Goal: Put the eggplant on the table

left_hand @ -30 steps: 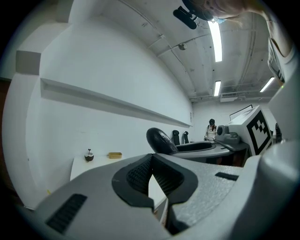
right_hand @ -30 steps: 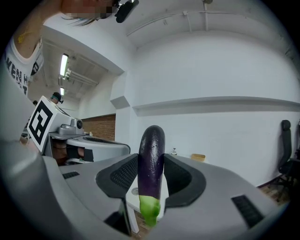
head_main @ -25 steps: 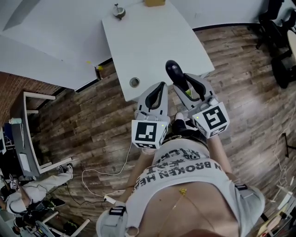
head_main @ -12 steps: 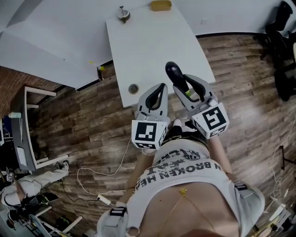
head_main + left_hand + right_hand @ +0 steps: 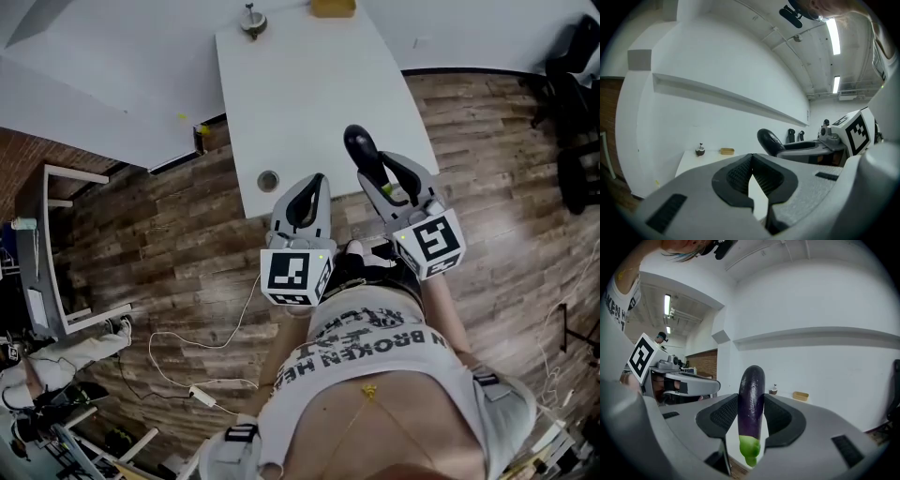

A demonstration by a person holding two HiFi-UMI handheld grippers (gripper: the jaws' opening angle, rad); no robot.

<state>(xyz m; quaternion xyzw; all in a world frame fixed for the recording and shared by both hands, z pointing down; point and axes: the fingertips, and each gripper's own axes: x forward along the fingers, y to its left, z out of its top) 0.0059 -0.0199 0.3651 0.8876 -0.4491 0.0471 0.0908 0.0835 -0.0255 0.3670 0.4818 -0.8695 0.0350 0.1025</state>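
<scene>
A dark purple eggplant (image 5: 360,148) with a green stem end (image 5: 749,447) stands upright between the jaws of my right gripper (image 5: 375,169), which is shut on it (image 5: 751,401). In the head view its dark tip hangs over the near right part of the white table (image 5: 300,84). My left gripper (image 5: 315,184) is beside it on the left, at the table's near edge. Its jaws meet at the tips (image 5: 750,161) with nothing between them. From the left gripper view the eggplant (image 5: 768,140) shows to the right.
On the table's far end sit a small dark bowl-like object (image 5: 250,19) and a yellow item (image 5: 333,7); a round hole (image 5: 268,180) lies near the front left corner. The wooden floor (image 5: 169,244) carries a white cable (image 5: 187,337). A metal rack (image 5: 52,253) stands left, dark chairs (image 5: 572,112) right.
Both grippers have moved forward toward the table. The left one has shifted a little left and lower in the head view. The eggplant stays clamped in the right gripper.
</scene>
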